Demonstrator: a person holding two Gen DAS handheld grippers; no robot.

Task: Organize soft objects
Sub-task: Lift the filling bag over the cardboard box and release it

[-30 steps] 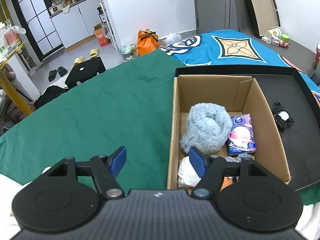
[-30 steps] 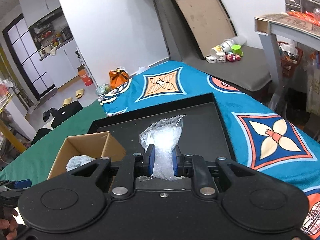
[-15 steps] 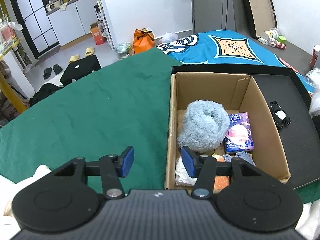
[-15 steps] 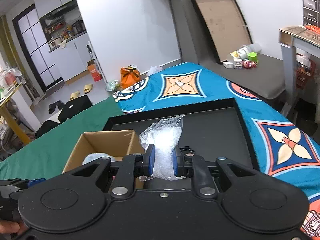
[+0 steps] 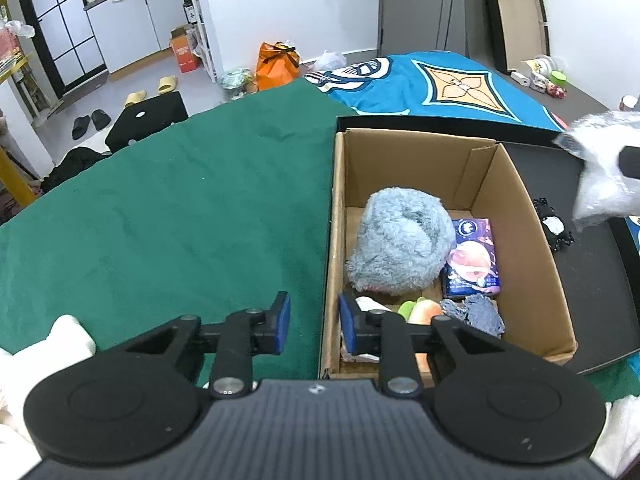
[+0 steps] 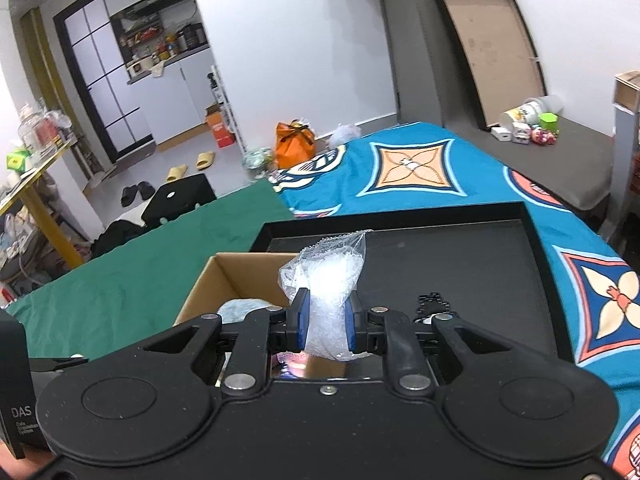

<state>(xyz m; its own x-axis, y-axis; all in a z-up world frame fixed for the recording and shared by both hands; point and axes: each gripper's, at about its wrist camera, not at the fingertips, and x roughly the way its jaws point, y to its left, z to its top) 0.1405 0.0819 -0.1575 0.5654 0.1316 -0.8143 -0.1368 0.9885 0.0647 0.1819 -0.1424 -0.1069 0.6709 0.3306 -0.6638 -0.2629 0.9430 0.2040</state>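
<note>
Here, right claw pinching crinkly plastic bag

Cardboard box stands in the left part of the tray, its left wall along the tray's left edge, beside the cloth. Inside the box: fluffy bundle toward the rear left; packet touching it on the right; knitted piece in front of the packet. A small dark item lies on the tray just right of the box. The patterned blanket lies behind the tray. The plastic bag sits between the right gripper fingers, above the box's right wall.
</note>
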